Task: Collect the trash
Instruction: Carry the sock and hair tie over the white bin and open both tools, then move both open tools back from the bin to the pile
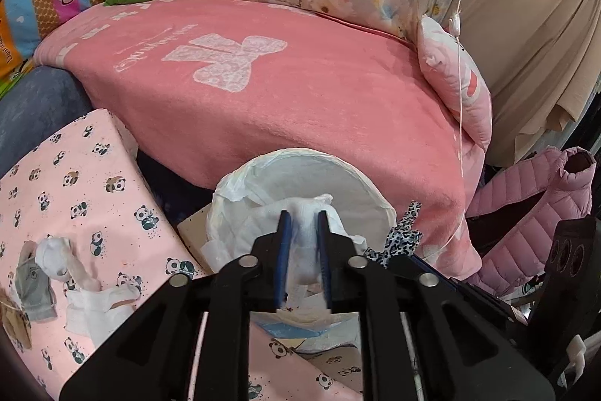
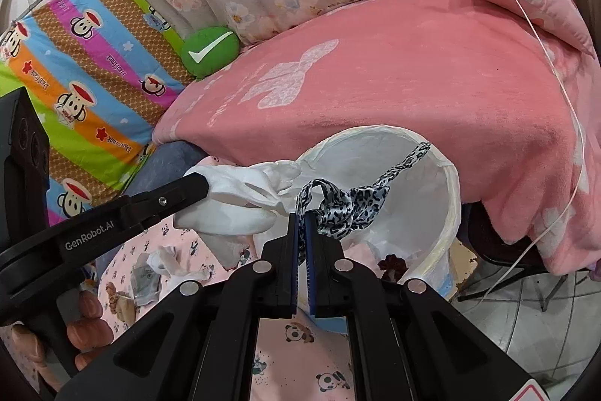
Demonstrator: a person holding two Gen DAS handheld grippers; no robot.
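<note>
Left wrist view
My left gripper (image 1: 303, 215): clamped on a crumpled white tissue (image 1: 306, 239).
White-lined bin (image 1: 360, 183): 12 o'clock of the fingertips, tissue against its mouth.
More tissue scraps (image 1: 75, 273): 9 o'clock, on the panda sheet (image 1: 75, 175).

Right wrist view
My right gripper (image 2: 302, 217): nearly closed, pinching a leopard-print cloth strip (image 2: 349, 198).
Strip: draped over the bin (image 2: 447, 213) opening, 1 o'clock.
Left gripper (image 2: 204, 183): 10 o'clock, gripping the tissue (image 2: 240, 202) beside the bin rim.

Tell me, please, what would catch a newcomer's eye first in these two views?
Probably the white-lined trash bin at the foot of the big pink blanket, with both grippers over it. The left gripper pinches a crumpled white tissue, and the right gripper grips a leopard-print cloth strip above the bin's mouth.
</note>
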